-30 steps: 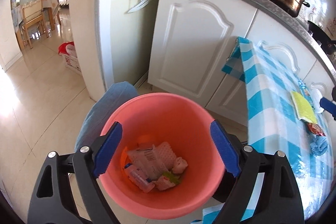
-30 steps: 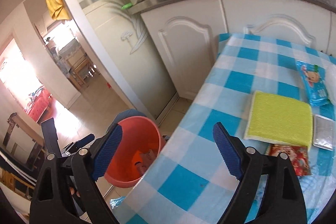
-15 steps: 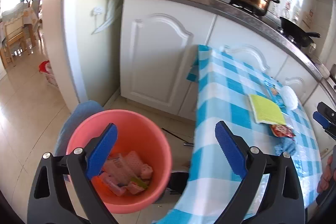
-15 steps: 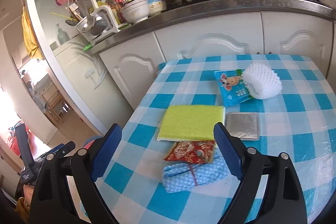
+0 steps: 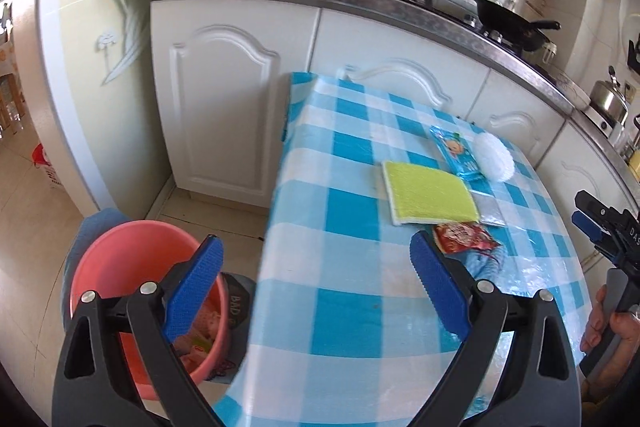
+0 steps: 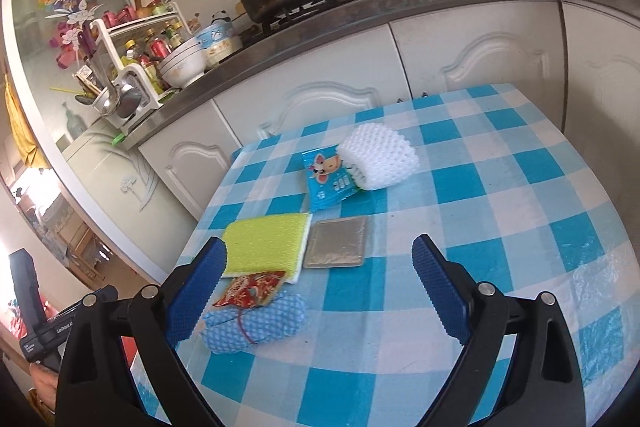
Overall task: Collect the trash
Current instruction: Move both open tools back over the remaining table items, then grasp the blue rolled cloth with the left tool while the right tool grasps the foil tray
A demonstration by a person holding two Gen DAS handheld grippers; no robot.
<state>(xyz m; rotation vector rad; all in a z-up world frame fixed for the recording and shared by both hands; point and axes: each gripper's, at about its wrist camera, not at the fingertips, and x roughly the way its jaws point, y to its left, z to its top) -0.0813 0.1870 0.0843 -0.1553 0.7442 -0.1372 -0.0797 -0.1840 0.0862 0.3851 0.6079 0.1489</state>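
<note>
Right wrist: right gripper (image 6: 316, 287) opening, empty, over table (image 6: 500, 211). Left gripper (image 5: 316, 287) spread, empty. Risk: red wrapper (image 6: 250, 289) overlaps sponge (image 6: 264, 243) & blue net (image 6: 256, 323) near left edge; could snag both.

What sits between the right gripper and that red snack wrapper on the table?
Nothing visible does. The right gripper, jaws opening and empty, hangs above the checked table. The red wrapper lies exposed on top, overlapping the blue mesh cloth and the yellow sponge, near the gripper's left finger.
</note>
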